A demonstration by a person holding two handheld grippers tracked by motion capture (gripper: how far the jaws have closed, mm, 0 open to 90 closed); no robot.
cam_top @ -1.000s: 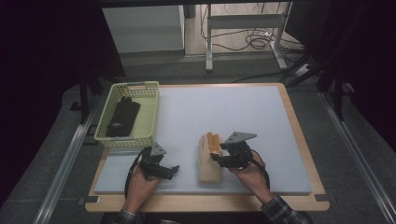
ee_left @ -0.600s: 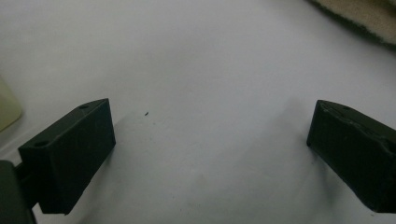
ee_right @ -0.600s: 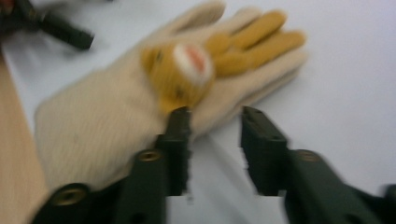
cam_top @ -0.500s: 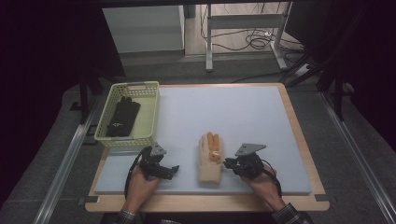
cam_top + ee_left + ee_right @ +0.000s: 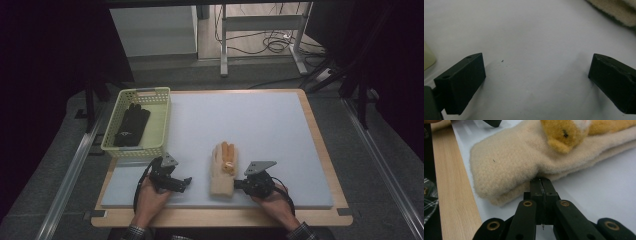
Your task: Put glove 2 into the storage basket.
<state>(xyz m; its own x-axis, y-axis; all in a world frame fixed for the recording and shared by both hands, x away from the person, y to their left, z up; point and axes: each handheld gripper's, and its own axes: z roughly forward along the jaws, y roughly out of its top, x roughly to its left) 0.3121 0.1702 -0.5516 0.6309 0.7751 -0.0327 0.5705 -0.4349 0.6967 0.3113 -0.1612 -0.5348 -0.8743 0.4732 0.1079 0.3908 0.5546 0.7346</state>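
My right tool sits closed against the cream mitten's edge (nothing pinched, I judge); left tool gapes empty; next, a proper grip.

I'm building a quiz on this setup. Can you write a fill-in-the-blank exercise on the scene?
1. The black glove lies inside the ____.
2. The left gripper has its jaws ____.
3. The right gripper has its jaws ____, tips at the edge of the beige mitten.
4. The mitten lies between the two ____.

Missing words: basket; open; shut; grippers
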